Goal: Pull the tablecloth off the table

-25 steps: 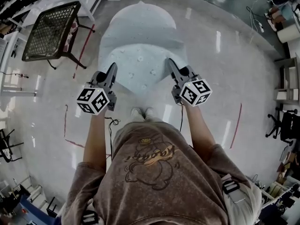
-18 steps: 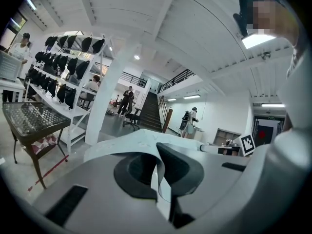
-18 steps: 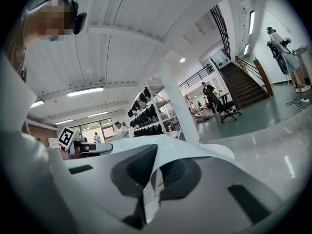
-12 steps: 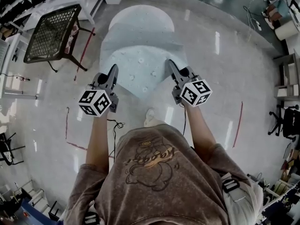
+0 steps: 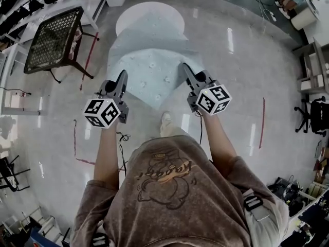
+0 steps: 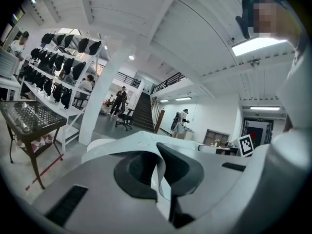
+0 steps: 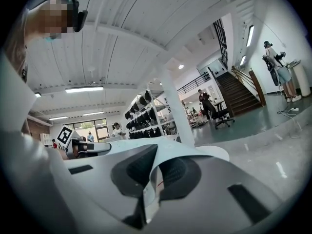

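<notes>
Head view: left gripper (image 5: 123, 76) and right gripper (image 5: 183, 67) each clamp a corner of the tablecloth (image 5: 149, 68), which seemingly hangs taut.

The left arm (image 5: 105, 151) and right arm (image 5: 220, 143) reach forward side by side. The left gripper (image 5: 123, 77) and right gripper (image 5: 184, 69) point roughly level, each clamped on the tablecloth (image 5: 149, 66) edge.

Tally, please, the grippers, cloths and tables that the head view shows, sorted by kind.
Grippers: 2, the left gripper and the right gripper, both shut on the tablecloth
Tablecloth: 1
Round white table: 1
Black mesh table: 1
Total: 5
</notes>
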`<control>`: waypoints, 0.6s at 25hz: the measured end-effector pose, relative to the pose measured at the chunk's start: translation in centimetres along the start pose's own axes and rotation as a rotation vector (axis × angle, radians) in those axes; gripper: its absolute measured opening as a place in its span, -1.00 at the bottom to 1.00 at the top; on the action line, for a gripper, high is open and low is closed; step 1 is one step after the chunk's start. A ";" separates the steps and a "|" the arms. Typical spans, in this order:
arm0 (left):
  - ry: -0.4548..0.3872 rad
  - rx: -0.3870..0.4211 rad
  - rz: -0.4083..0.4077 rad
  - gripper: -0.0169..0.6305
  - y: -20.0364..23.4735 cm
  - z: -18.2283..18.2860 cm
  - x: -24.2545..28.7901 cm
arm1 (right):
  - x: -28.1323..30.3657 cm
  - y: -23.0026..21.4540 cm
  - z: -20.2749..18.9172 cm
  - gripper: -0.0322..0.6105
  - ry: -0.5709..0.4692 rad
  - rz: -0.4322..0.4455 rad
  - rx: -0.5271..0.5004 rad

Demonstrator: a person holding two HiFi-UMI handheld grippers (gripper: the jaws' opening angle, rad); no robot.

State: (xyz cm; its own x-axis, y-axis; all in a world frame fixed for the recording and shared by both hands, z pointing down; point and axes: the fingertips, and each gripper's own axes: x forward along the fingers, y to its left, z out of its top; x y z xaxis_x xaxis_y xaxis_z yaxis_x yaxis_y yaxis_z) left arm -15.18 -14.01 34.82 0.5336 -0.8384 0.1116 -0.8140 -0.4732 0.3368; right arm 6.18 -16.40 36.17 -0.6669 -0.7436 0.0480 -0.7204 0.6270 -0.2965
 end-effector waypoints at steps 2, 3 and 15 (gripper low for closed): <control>-0.001 0.003 -0.012 -0.89 -0.7 -0.3 -1.2 | -1.3 1.0 -0.2 -0.88 -0.006 -0.009 -0.006; -0.001 0.004 -0.019 -0.89 -1.1 -0.5 -1.8 | -1.9 1.6 -0.4 -0.88 -0.009 -0.015 -0.010; -0.015 0.038 -0.066 -0.89 -4.6 -1.1 -7.1 | -7.3 6.3 -1.1 -0.88 -0.030 -0.048 -0.050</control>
State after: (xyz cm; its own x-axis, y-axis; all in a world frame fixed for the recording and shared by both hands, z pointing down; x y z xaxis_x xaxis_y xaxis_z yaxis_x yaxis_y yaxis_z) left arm -14.99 -5.58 33.49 0.5832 -0.8087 0.0763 -0.7853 -0.5373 0.3075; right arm 6.32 -6.74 34.95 -0.6259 -0.7792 0.0320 -0.7605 0.6007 -0.2467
